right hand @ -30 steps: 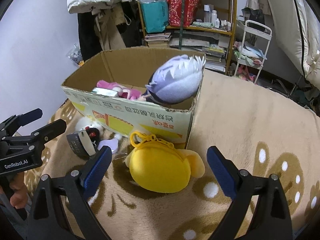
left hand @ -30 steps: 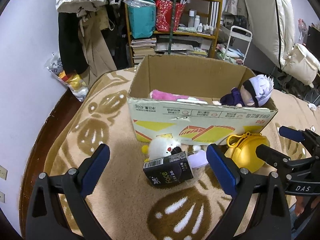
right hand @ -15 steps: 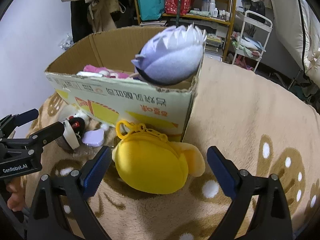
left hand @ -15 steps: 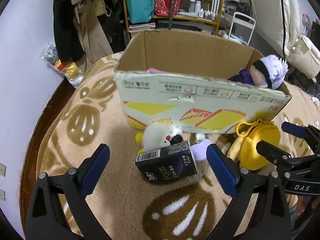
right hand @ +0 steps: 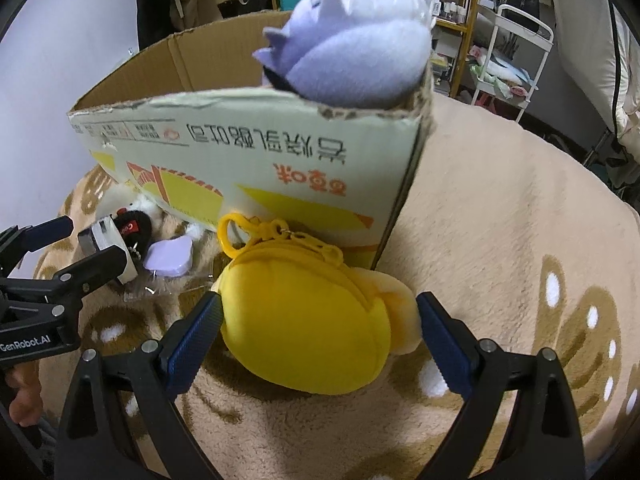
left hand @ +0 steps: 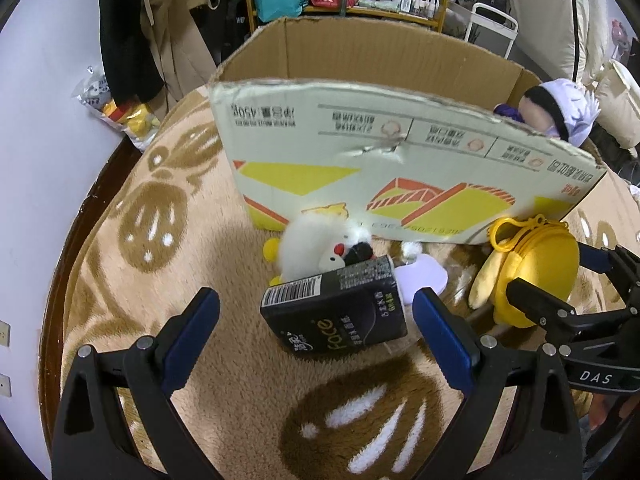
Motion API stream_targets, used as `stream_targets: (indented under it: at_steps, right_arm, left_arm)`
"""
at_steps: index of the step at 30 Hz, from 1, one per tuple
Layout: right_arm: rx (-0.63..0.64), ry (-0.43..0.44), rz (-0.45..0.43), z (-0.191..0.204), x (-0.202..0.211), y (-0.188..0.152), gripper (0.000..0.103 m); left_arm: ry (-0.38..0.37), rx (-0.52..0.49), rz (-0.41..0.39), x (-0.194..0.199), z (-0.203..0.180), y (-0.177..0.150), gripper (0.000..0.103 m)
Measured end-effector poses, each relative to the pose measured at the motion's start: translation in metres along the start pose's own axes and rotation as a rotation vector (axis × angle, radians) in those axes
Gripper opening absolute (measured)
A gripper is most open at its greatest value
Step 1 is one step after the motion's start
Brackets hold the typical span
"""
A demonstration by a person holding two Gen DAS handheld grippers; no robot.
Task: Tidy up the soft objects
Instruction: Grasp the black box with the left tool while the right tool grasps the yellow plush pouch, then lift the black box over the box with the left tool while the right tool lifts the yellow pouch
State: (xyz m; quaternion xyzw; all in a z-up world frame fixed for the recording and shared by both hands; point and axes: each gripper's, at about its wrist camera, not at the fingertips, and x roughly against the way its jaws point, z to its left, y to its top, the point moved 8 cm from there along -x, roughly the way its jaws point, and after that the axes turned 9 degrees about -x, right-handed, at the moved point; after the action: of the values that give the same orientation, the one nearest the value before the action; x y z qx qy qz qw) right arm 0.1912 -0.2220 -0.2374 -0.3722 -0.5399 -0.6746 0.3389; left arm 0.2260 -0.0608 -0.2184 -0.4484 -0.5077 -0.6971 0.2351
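So both grippers are sitting low over the fuzzy tan blanket (right hand: 520, 240), right in front of the cardboard box (left hand: 400, 168). The right gripper (right hand: 318, 320) is straddling the yellow plush pouch (right hand: 312, 328), jaws wide open with one blue pad on each side and nothing squeezed yet. The left gripper (left hand: 316, 320) is also wide open and holding nothing, lined up on the black tissue pack (left hand: 336, 316) that's leaning against the white fluffy toy (left hand: 308, 248). A little lilac pad (left hand: 424, 276) is lying just beside those two.

The box is already holding a doll with spiky lavender hair (right hand: 352, 40) in its right corner, so the job looks partly done.

Best bet for the right side: push a touch further so the pads are landing on the fat middle of the pouch, not the floppy ear or the yellow clip loop (right hand: 240, 232). Close slowly since it's going to squish, then lift straight up, because the box wall is touching the pouch and could snag it. The tissue pack is propped on edge and might tip, so the left gripper should be coming in level.
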Motion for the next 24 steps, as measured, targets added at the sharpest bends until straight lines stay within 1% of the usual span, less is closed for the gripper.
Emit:
stream_targets:
  at_steps: [1,2,3,4,5,6,7,9,10,12,15,18,24]
  right_arm:
    - [-0.001,0.001,0.003,0.000,-0.001,0.000,0.100]
    - [-0.004,0.005,0.008,-0.001,-0.002,-0.001,0.100]
    - [-0.009,0.009,0.014,-0.001,-0.003,-0.001,0.100]
    - [-0.015,0.015,0.022,-0.002,-0.005,-0.002,0.100]
    - [-0.025,0.023,0.035,-0.003,-0.007,-0.003,0.100]
    - [-0.032,0.029,0.049,-0.005,-0.009,-0.004,0.100]
    - [-0.042,0.039,0.059,-0.006,-0.011,-0.006,0.098]
    - [-0.056,0.061,0.067,-0.008,-0.012,-0.005,0.089]
    - [-0.061,0.072,0.070,-0.008,-0.012,-0.005,0.087]
    - [-0.065,0.088,0.077,-0.006,-0.011,-0.006,0.077]
    - [-0.058,0.094,0.078,-0.002,-0.008,-0.006,0.071]
    - [-0.051,0.093,0.069,0.000,-0.004,-0.007,0.068]
    - [-0.066,0.086,0.029,-0.002,0.015,-0.007,0.067]
  left_arm:
    - [-0.002,0.001,0.002,-0.001,0.000,-0.001,0.096]
    - [-0.009,0.003,0.004,-0.002,-0.001,-0.001,0.093]
    - [-0.013,0.004,0.005,-0.003,-0.002,-0.002,0.086]
    - [-0.022,0.006,0.009,-0.005,-0.003,-0.003,0.084]
    - [-0.036,0.009,0.012,-0.006,-0.004,-0.003,0.079]
    - [-0.050,0.012,0.012,-0.006,-0.006,-0.004,0.071]
    - [-0.053,0.013,0.012,-0.007,-0.006,-0.005,0.071]
    - [-0.037,0.001,0.007,-0.007,-0.007,-0.006,0.071]
    - [-0.033,-0.004,0.006,-0.006,-0.008,-0.006,0.071]
    - [-0.021,-0.012,0.000,-0.005,-0.009,-0.006,0.070]
    - [-0.008,-0.016,-0.009,-0.001,-0.010,-0.007,0.070]
    - [0.002,-0.016,-0.027,0.007,-0.010,-0.007,0.070]
    - [0.033,-0.028,-0.075,0.028,-0.007,-0.006,0.070]
